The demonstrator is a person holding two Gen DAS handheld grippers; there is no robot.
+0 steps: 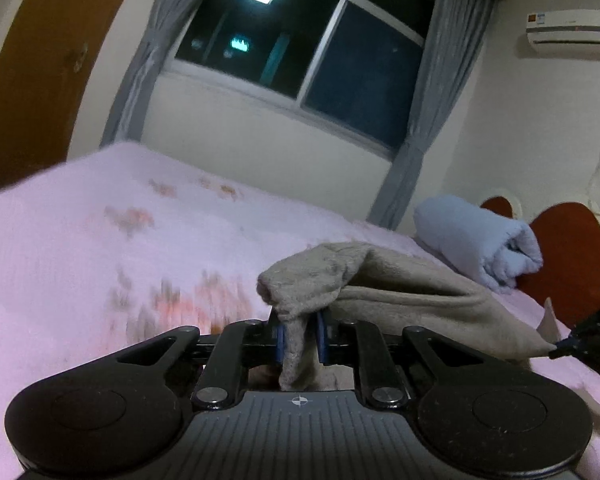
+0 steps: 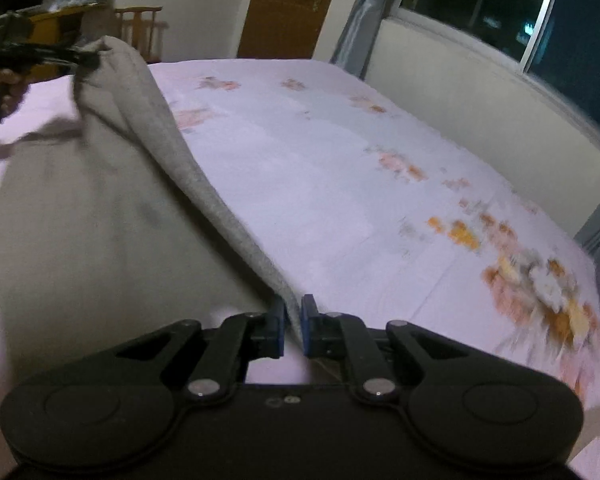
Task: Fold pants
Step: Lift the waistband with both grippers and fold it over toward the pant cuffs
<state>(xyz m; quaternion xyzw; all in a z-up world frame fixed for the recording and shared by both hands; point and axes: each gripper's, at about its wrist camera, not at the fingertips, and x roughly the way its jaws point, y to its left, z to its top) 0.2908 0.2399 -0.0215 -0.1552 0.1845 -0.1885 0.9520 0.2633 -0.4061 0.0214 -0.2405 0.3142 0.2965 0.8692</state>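
Left gripper (image 1: 300,334) and right gripper (image 2: 293,322): each was clamped on grey pants (image 2: 100,208).
Fabric was held raised over a floral bedsheet (image 2: 340,168).

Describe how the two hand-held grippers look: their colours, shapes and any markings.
Both grippers are matte black, with two round discs at the base and angled link bars joined by silver rivets. The left gripper has a ribbed grey plate bearing a small crosshair mark; the right gripper has a plain black plate. The fingers carry blue pads. No cables show.

Dim indoor light, motion blur on bedsheet (image 2: 340,168), fisheye warp at edges.
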